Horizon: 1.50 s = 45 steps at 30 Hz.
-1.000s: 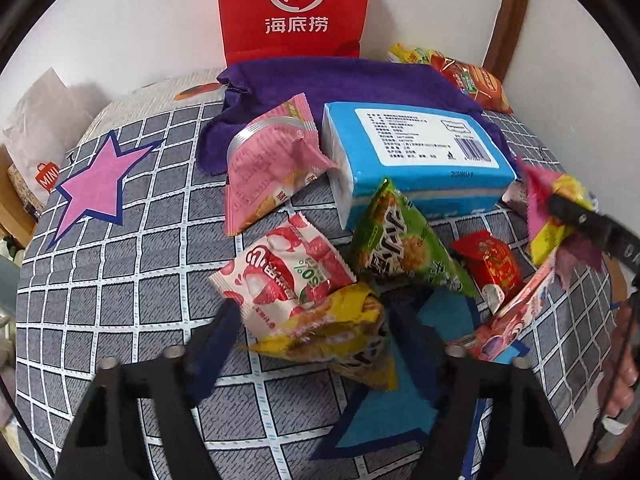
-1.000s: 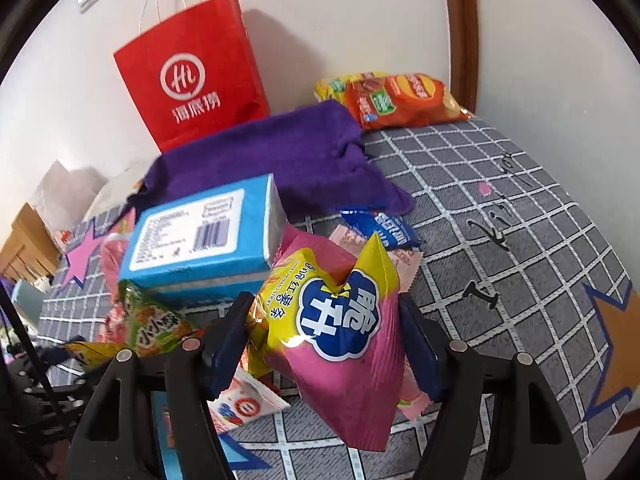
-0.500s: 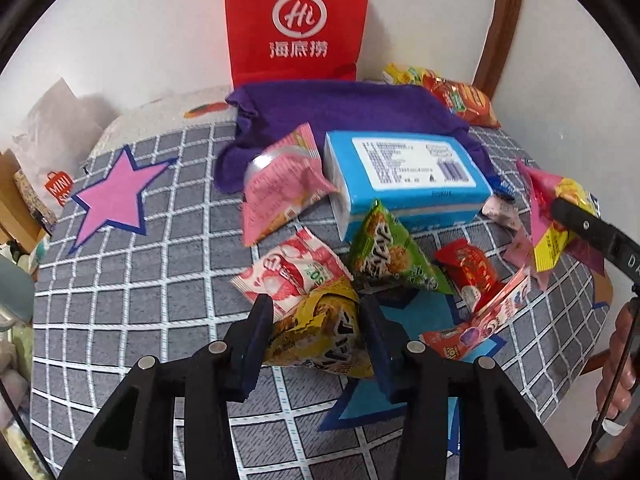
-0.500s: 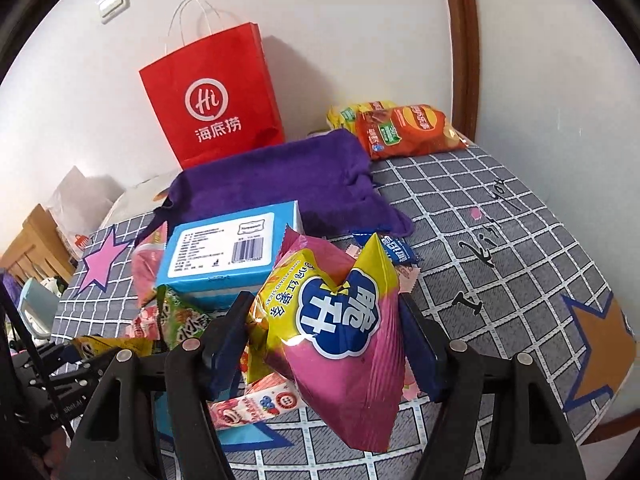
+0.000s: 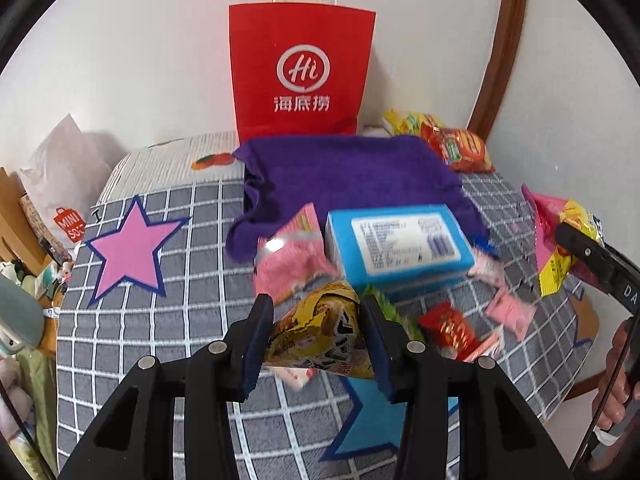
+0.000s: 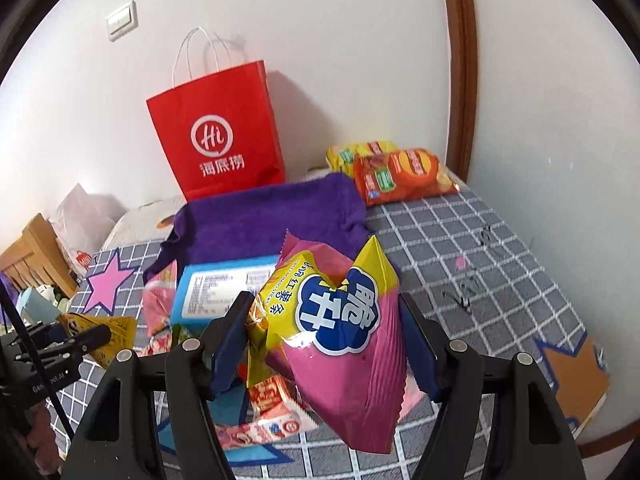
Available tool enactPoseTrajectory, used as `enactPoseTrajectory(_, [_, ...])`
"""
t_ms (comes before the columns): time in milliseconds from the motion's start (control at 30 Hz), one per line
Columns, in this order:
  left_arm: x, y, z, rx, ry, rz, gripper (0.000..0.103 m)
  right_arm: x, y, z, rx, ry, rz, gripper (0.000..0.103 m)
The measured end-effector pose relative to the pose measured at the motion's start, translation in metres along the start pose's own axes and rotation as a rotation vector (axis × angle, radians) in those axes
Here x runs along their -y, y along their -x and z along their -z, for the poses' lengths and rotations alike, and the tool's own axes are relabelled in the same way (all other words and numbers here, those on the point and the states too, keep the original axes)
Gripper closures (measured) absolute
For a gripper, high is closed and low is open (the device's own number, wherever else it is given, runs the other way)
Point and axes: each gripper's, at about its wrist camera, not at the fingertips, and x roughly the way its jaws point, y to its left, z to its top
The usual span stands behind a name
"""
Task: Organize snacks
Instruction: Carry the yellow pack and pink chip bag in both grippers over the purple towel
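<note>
My left gripper [image 5: 316, 312] is shut on a yellow snack packet [image 5: 320, 336], held up off the checked table cover [image 5: 160, 320]. In the right wrist view my right gripper [image 6: 326, 320] is shut on a puffy pink and yellow chip bag [image 6: 340, 340], also lifted above the table. That chip bag [image 5: 560, 236] shows at the right edge of the left wrist view, and the left gripper with its yellow packet [image 6: 108, 332] shows at the left edge of the right one. Several small packets lie below, among them a red one [image 5: 448, 328] and a pink one [image 5: 288, 268].
A red paper bag [image 5: 300, 76] stands against the back wall behind a purple towel [image 5: 348, 172]. A blue tissue pack [image 5: 400, 248] lies mid-table. Orange and yellow chip bags [image 6: 400, 176] rest in the far right corner. A hand [image 5: 616, 392] shows at the right edge.
My left gripper closed on the yellow packet and lifted it off the table. The right gripper rose with the pink chip bag still in its grip.
</note>
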Motion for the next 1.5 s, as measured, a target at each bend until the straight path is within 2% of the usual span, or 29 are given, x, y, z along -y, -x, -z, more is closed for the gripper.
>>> enactPoseTrajectory(133, [0.001, -0.004, -0.022, 0.018, -0.011, -0.026, 0.060, -0.001, -0.004, -0.021, 0.013, 0.003, -0.047, 0.033])
enactPoseTrajectory(300, [0.003, -0.012, -0.051, 0.044, -0.036, -0.085, 0.060, -0.011, -0.016, -0.050, 0.021, 0.041, -0.060, 0.033])
enactPoseTrajectory(433, [0.003, -0.022, -0.074, 0.053, -0.045, -0.097, 0.060, -0.019, -0.033, -0.071, 0.018, 0.064, -0.072, 0.033])
enactPoseTrajectory(1000, [0.002, -0.091, -0.156, 0.096, -0.041, -0.149, 0.060, -0.041, -0.137, -0.156, -0.041, 0.092, -0.127, 0.033])
enactPoseTrajectory(1200, [-0.001, -0.114, -0.171, 0.093, -0.019, -0.147, 0.060, -0.046, -0.166, -0.167, -0.051, 0.091, -0.142, 0.033])
enactPoseTrajectory(1333, [-0.003, -0.133, -0.176, 0.085, -0.014, -0.147, 0.060, -0.044, -0.190, -0.162, -0.069, 0.099, -0.147, 0.033])
enactPoseTrajectory(1433, [-0.009, -0.151, -0.175, 0.071, 0.003, -0.139, 0.060, -0.045, -0.214, -0.159, -0.124, 0.133, -0.112, 0.033])
enactPoseTrajectory(1500, [-0.012, -0.165, -0.173, 0.033, -0.014, -0.157, 0.060, -0.044, -0.227, -0.153, -0.144, 0.151, -0.109, 0.033])
